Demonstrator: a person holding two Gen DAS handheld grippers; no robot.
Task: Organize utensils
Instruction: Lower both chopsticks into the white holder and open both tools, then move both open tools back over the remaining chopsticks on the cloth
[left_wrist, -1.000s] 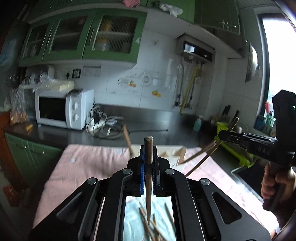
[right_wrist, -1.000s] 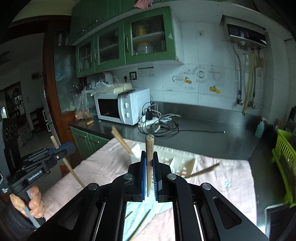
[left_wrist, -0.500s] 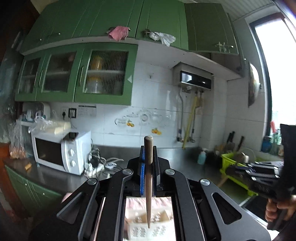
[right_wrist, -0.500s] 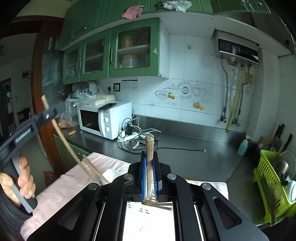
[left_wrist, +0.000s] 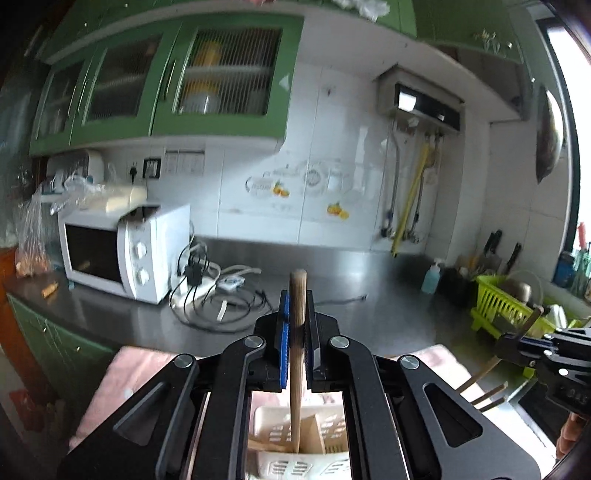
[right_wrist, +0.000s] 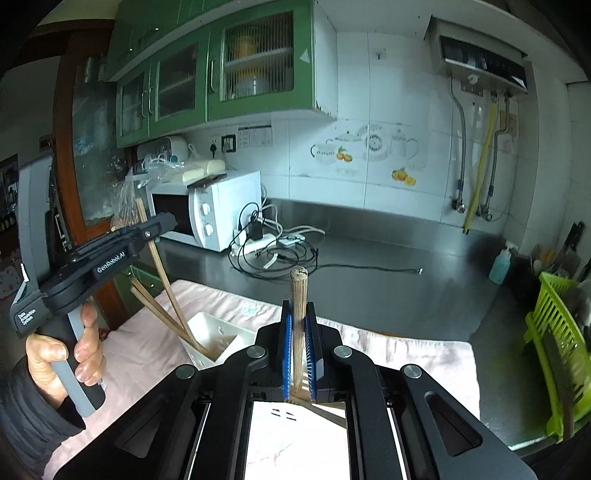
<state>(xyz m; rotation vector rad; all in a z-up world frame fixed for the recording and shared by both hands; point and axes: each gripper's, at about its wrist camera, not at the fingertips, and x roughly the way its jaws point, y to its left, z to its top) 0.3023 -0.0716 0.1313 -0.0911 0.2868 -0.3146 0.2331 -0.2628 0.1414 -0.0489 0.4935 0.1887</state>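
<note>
Midway: left gripper and right gripper each pinching a chopstick upright over the white holder, several sticks already inside, both held ones left to drop.

We see the utensil holder standing on the cloth that covers the near tabletop, with chopsticks leaning in it. Behind the cloth lie tangled cables; left of them stands the microwave against the wall. The dish rack sits at the right, the soap bottle just behind it.
</note>
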